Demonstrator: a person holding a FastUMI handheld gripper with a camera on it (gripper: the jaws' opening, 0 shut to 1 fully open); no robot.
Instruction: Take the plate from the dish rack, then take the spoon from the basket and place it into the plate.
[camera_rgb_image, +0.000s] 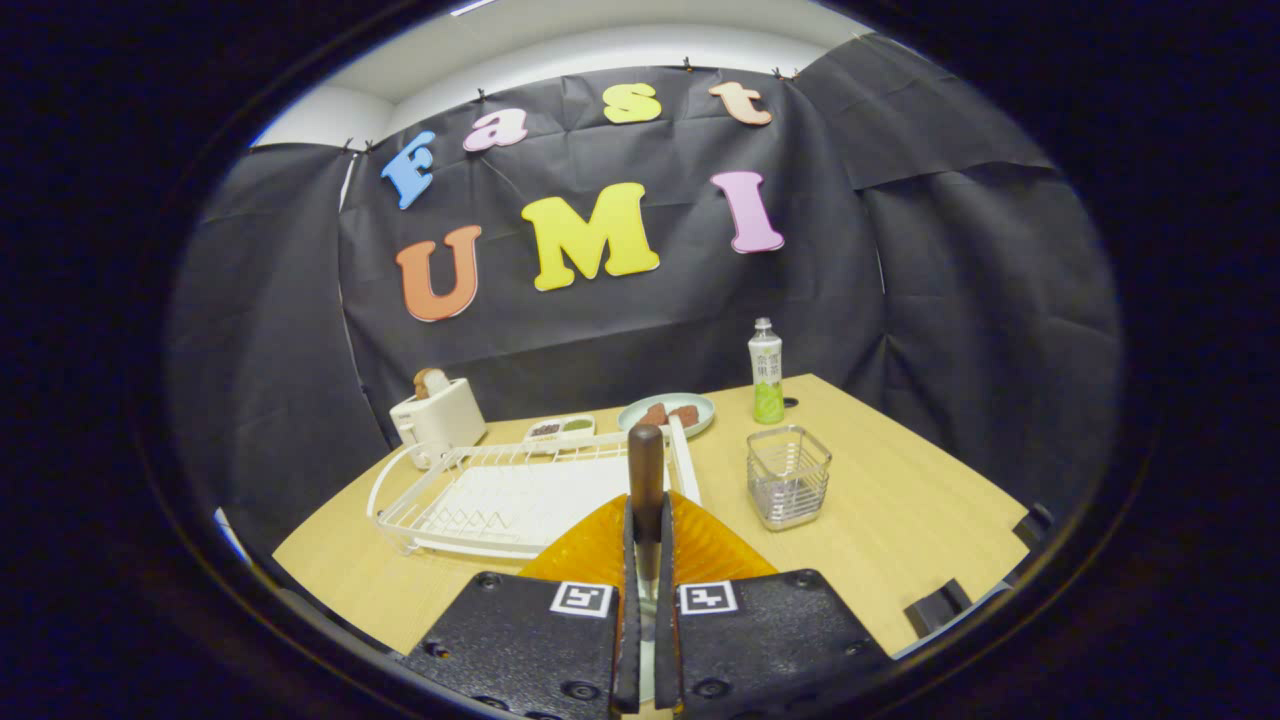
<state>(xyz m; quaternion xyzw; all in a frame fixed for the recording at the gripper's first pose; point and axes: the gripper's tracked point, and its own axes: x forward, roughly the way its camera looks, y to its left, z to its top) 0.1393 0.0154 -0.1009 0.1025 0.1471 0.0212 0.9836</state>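
Spoon (646, 480) is sitting pinched between the gripper (647, 535) fingers, its dark brown handle sticking up above the tips and standing upright; the bowl end is hidden down between the fingers. Both fingers are pressing in on it, nearly closed together with just the handle between. An orange plate (700, 550) is lying just under and behind the fingers, showing as ribbed orange wedges on either side of them; the fingers are covering its middle, so whether the spoon is touching it can't be told. Everything is resting on a light wooden table (900, 520). Just beyond the fingers, toward the left, a white wire dish rack (500, 495) is sitting on its tray. To the right of the spoon handle a wire mesh basket (788, 475) is standing apart from the rack. Farther back a pale green dish (667, 411) is holding reddish-brown pieces, with a small white tray (561, 428) beside it. A white toaster (437, 418) with bread poking out is standing at the back left, and a bottle (766, 372) with greenish liquid is standing upright behind the basket.
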